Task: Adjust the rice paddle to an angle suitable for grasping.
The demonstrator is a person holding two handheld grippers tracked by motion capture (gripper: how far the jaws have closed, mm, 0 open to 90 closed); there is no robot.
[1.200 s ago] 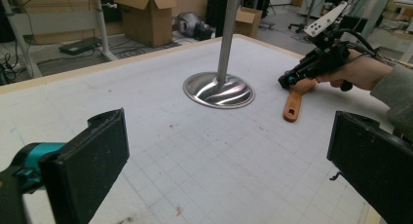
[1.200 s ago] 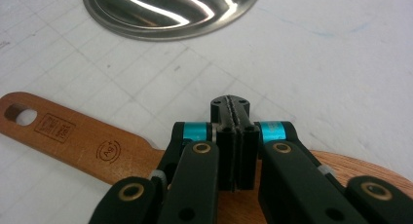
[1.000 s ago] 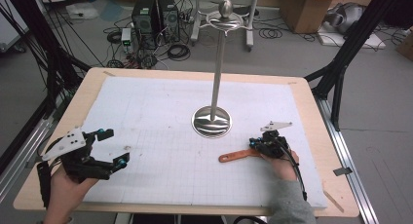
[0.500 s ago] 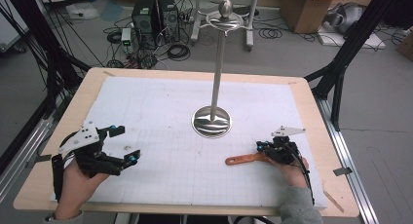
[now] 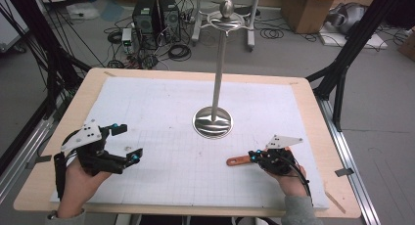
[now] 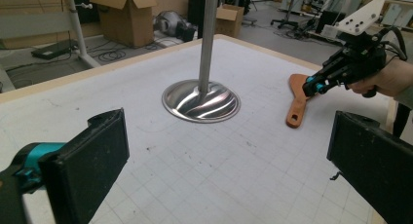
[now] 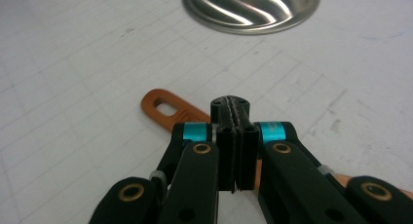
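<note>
An orange-brown wooden spatula (image 5: 236,161) with a hole in its handle lies flat on the white grid mat, right of centre near the front. My right gripper (image 5: 252,157) is shut, its tips low over the spatula's wide end (image 7: 163,107); no wood shows between the pressed pads (image 7: 230,104). Whether the tips touch the wood I cannot tell. From the left gripper view the right gripper (image 6: 309,87) sits over the spatula (image 6: 294,107). My left gripper (image 5: 129,143) hovers at the front left, open wide, with nothing between its jaws (image 6: 234,160).
A metal stand with a round shiny base (image 5: 213,122) and a tall pole rises from the middle of the mat; its base (image 6: 200,101) lies ahead of the left gripper and shows as base (image 7: 251,9) beyond the right one. The wooden table edge (image 5: 313,112) frames the mat.
My right hand has moved right and toward the near edge, and the spatula has shifted slightly right with it. The left hand has edged a little to the right.
</note>
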